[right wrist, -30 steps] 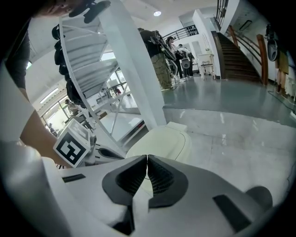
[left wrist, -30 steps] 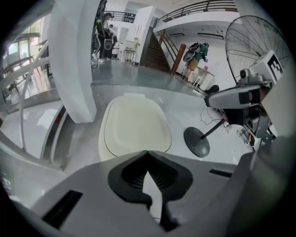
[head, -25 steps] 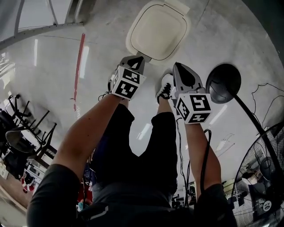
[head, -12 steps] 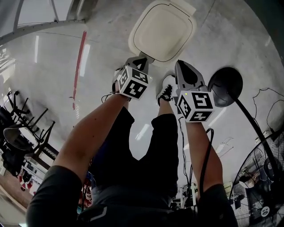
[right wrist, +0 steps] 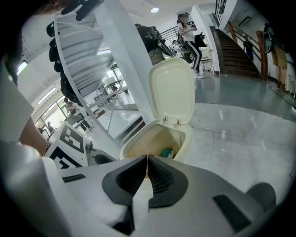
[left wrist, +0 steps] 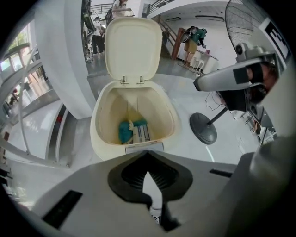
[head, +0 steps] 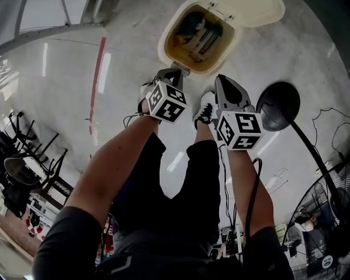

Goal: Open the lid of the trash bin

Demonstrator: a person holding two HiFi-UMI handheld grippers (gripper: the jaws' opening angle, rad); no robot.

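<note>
The cream trash bin (head: 164,48) stands on the floor with its lid (head: 257,10) swung back, and teal and white rubbish (head: 196,34) shows inside. My left gripper (head: 175,68) is shut, its tip at the grey front latch (left wrist: 144,147) of the bin (left wrist: 98,134). The lid (left wrist: 132,46) stands upright behind the opening. My right gripper (head: 219,79) is shut and empty, hanging just right of the left one, short of the bin (right wrist: 134,144). Its own view shows the raised lid (right wrist: 172,92) too.
A black round fan base (head: 279,104) with its pole stands right of the bin, and a fan cage (head: 322,219) is at lower right. The person's shoe (head: 204,108) is below the bin. A red floor line (head: 97,82) and a white pillar (left wrist: 69,55) lie left.
The lid was closed and flat in both earlier frames; now it has swung back and the bin's inside shows. Both grippers have barely moved.
</note>
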